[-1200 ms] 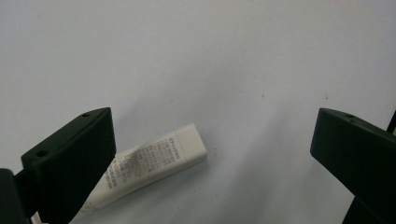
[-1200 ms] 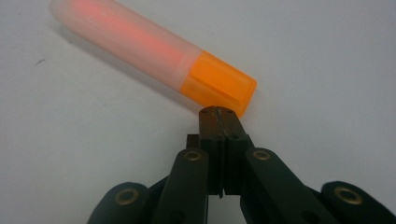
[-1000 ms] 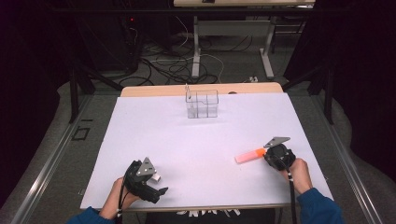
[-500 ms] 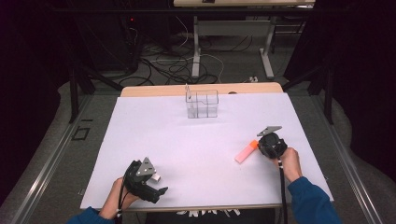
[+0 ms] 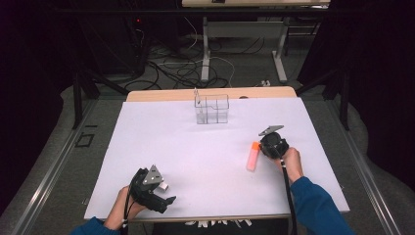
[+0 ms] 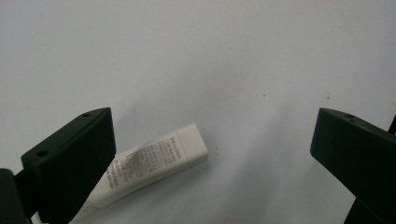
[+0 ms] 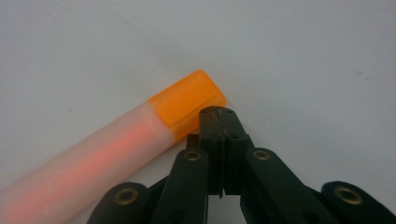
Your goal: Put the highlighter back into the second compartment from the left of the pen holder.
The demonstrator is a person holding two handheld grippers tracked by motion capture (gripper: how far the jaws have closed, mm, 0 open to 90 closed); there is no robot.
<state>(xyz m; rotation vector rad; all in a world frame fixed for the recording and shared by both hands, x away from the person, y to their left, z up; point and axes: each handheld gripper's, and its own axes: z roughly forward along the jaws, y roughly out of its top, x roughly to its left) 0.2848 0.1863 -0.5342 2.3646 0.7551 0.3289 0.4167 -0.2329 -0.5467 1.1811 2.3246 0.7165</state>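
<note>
An orange-capped translucent tube lies flat on the white table sheet, right of the middle. My right gripper is shut with nothing between its jaws; its closed tips rest against the side of the tube's orange cap. At the near left my left gripper stands open, low over the sheet. A small white tube with printed text lies between its jaws, close to the jaw at the left of the left gripper view, partly hidden behind it.
A clear compartmented container stands at the far middle of the table. Beyond the table's far edge are desk legs and cables on the floor. The sheet's front edge runs just under my left hand.
My right hand has moved away from the person and slightly left, pushing the orange tube round from crosswise to nearly lengthwise. The left gripper has stayed put.
</note>
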